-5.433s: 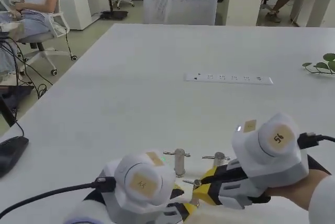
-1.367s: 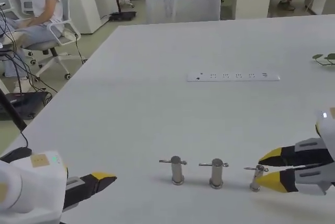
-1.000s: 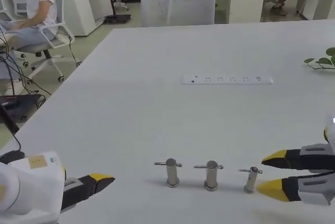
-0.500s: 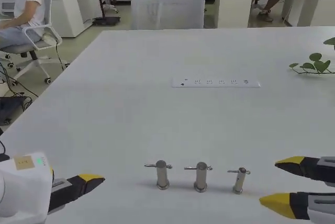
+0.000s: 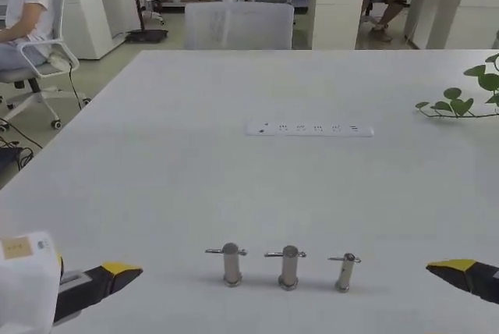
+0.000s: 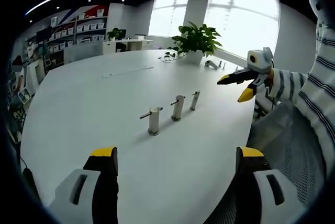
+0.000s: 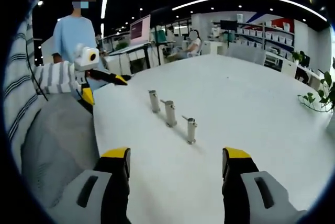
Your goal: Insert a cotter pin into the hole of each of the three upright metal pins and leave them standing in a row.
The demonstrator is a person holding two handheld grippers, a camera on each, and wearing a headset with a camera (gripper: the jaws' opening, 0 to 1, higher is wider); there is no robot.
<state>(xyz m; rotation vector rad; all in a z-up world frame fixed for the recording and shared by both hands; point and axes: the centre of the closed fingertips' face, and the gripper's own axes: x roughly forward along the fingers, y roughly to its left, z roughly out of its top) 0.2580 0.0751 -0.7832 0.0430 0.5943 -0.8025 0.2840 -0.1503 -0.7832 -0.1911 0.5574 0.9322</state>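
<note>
- Three metal pins stand in a row on the table, near its front edge: left pin, middle pin, right pin. They are spaced apart, none touching.
- Each has a cotter pin sitting crosswise through its top; all three are visible in the head view and both gripper views.
- left gripper: jaws wide apart, nothing between them. It sits off the left end of the row, well clear of the left pin.
- right gripper: also wide open and empty, well clear off the right end.
- My read: all three insertions are done and the row is formed, so the task looks essentially complete.
- Open item: how far each cotter pin is seated is too small to tell.
- The right pin looks slimmer and maybe slightly off vertical in the head view; I can't confirm.
- The power strip lies further back, well apart from the row.
</note>
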